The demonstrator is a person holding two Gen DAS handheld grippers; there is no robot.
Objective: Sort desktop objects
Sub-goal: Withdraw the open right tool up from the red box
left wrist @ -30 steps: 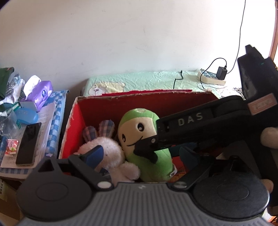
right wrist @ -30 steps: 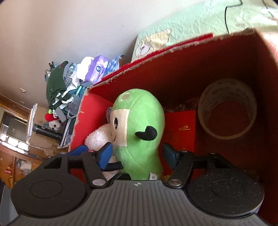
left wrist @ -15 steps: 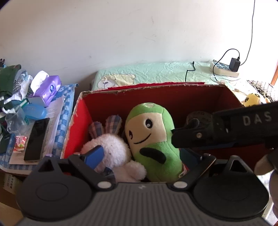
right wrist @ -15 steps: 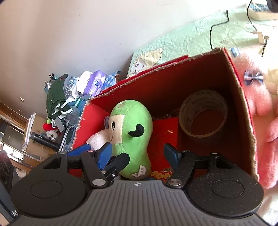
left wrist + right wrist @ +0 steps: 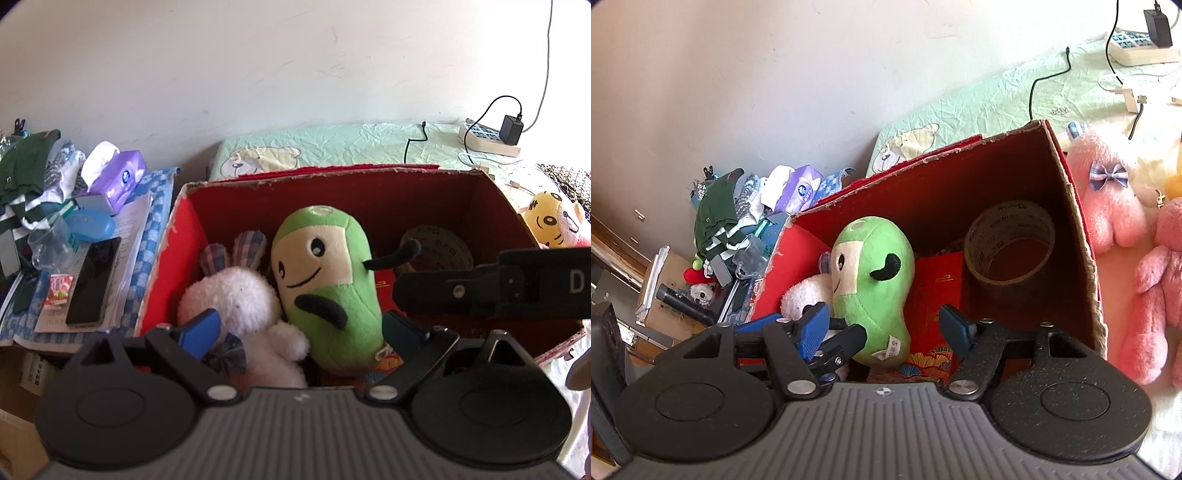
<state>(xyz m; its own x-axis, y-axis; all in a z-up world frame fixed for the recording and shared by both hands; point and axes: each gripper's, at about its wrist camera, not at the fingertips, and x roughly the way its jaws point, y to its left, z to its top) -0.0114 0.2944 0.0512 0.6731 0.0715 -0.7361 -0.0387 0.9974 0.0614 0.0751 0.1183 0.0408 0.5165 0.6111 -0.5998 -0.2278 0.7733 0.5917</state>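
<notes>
**Both grippers spread over the red box**

The left gripper (image 5: 301, 328) hangs with fingers spread, empty, above the near edge of the red cardboard box (image 5: 495, 206). Straight ahead of it lie the green plush (image 5: 328, 291) and, touching it on the left, the white rabbit plush (image 5: 236, 299). The right gripper (image 5: 884, 326), also spread and empty, has the green plush just ahead; a tape roll (image 5: 1010, 242) stands beyond to its right. Pink plush toys (image 5: 1108, 199) lie outside the box, further right. Left of the box, a phone (image 5: 94, 280) and tissue pack (image 5: 118, 179) rest on a cluttered surface.
</notes>
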